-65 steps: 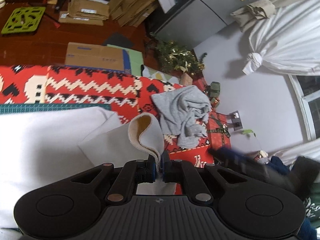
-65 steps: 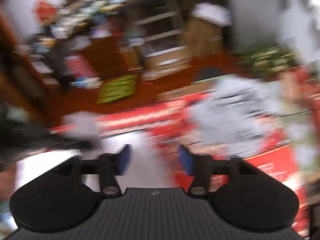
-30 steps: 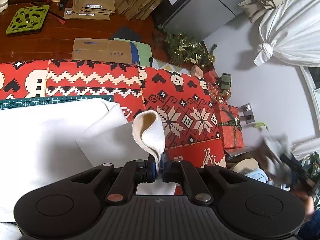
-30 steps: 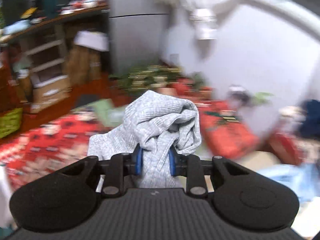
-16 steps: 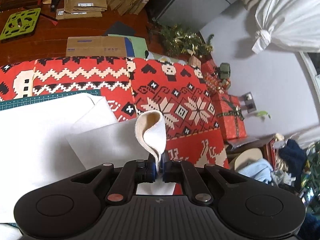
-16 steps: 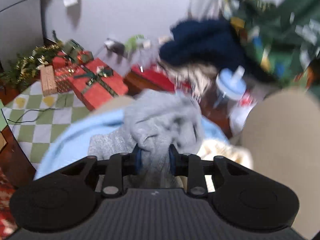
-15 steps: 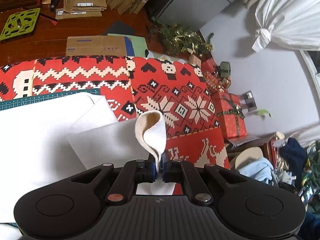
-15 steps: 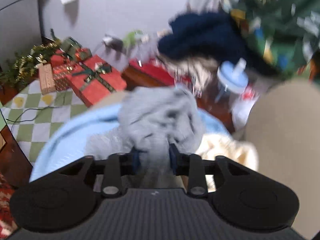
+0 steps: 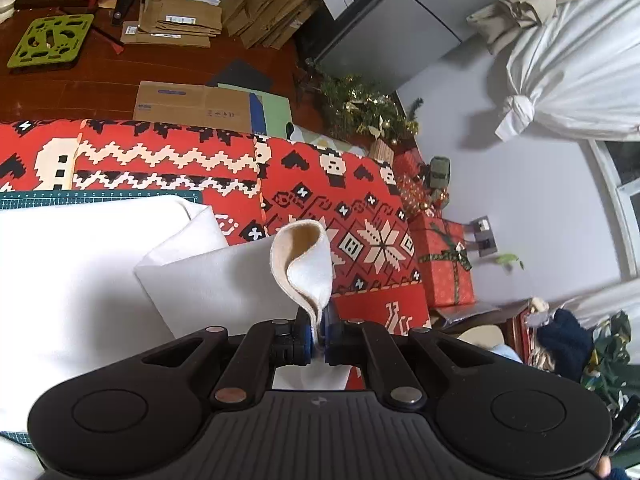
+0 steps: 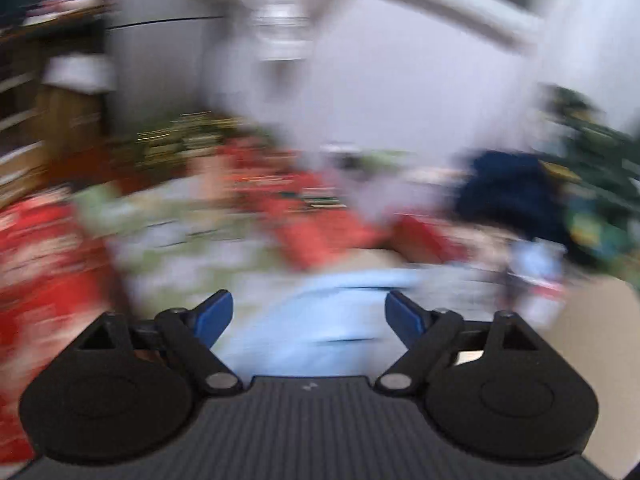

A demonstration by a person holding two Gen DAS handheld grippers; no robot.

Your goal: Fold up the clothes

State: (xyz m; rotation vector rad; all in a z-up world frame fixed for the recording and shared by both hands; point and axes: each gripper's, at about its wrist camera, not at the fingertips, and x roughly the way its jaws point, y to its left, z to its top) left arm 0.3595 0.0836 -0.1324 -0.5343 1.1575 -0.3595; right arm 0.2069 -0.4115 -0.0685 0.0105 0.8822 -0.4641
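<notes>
Fold unfinished: white cloth [image 9: 80, 280] corner pinched in left gripper [image 9: 318, 344], lifted near tabletop's right edge; right gripper [image 10: 308, 316] opening, empty.

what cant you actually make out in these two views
- Right wrist view: everything past the right gripper is motion-blurred; its jaws are opening with nothing between them, and what lies below is unreadable.
- Left wrist view: the left gripper body hides the near part of the white cloth.
- Left wrist view: the cloth runs off the left edge.
</notes>
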